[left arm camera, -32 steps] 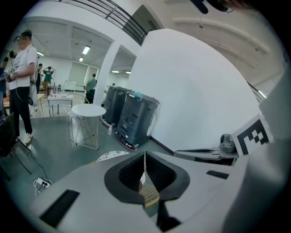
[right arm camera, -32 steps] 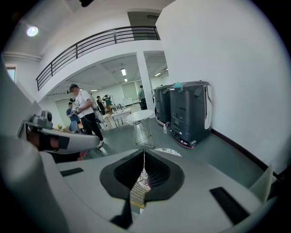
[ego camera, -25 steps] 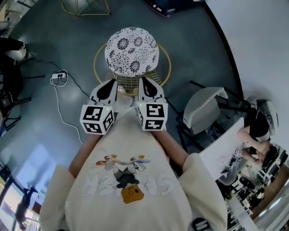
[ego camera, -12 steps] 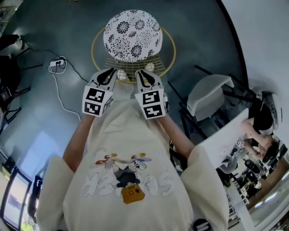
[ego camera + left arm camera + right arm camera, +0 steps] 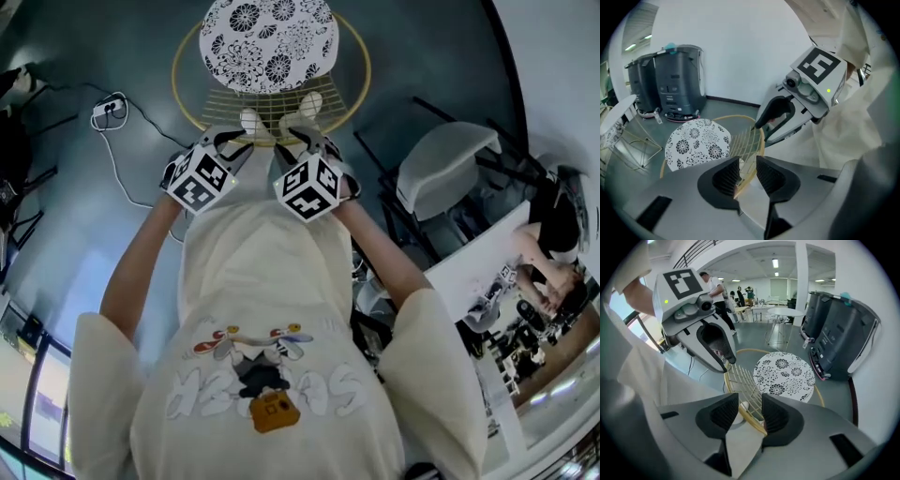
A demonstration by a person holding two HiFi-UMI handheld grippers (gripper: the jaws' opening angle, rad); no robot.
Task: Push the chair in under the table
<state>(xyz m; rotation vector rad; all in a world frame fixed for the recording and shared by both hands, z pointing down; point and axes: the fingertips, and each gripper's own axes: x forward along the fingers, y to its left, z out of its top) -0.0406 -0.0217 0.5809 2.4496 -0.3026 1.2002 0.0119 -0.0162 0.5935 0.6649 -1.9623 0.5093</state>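
As our left claw (image 5: 747,171) and right claw (image 5: 750,411) have just been opening wide astride the wire back rim (image 5: 743,413) of the chair (image 5: 270,42), we judge it light, stiff: push there.

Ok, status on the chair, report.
Left gripper, right gripper open, jaws just opened, straddling wire back of chair. Not gripped. Power strip on floor beside it, apart.

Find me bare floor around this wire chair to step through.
Free: the floor left of the wire chair, out to the power strip. Crowded: the right side, where the white chair and its dark legs stand close.
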